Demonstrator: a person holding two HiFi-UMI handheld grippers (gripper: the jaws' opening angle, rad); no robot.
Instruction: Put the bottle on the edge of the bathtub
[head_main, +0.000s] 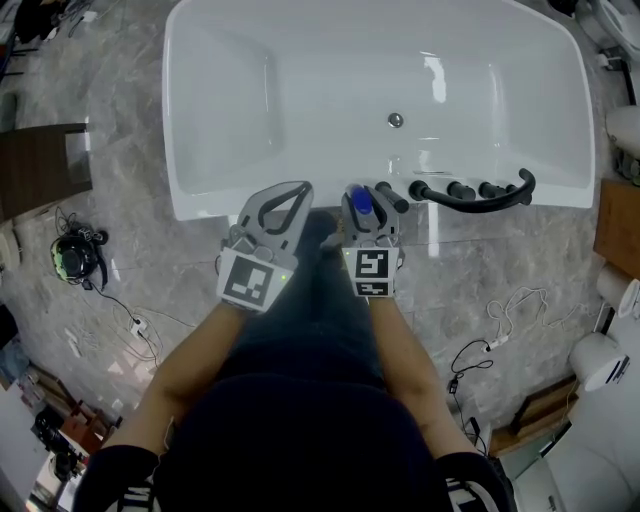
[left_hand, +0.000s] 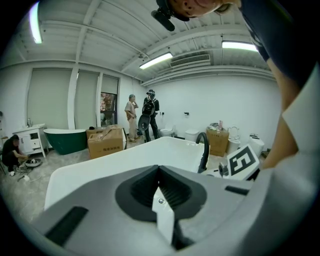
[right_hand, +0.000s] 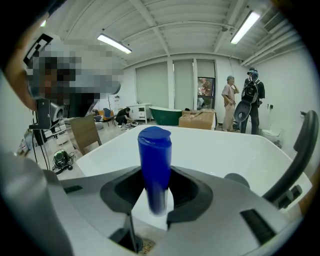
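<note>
A blue bottle (head_main: 362, 203) (right_hand: 155, 165) stands upright between the jaws of my right gripper (head_main: 366, 212) (right_hand: 157, 195), which is shut on it. It hangs over the near rim of the white bathtub (head_main: 200, 205) (right_hand: 220, 150), just left of the black faucet (head_main: 470, 193) (right_hand: 295, 160). Whether the bottle's base touches the rim is hidden. My left gripper (head_main: 292, 196) (left_hand: 160, 187) is beside it on the left, also at the near rim. Its jaws meet at the tips with nothing between them.
Grey marble floor surrounds the tub. A dark wooden chair (head_main: 40, 165) and a black headset with cables (head_main: 75, 255) lie to the left. Cables (head_main: 500, 340) trail at the right. Two people (left_hand: 140, 117), a cardboard box (left_hand: 105, 141) and a green tub (left_hand: 65, 139) stand beyond.
</note>
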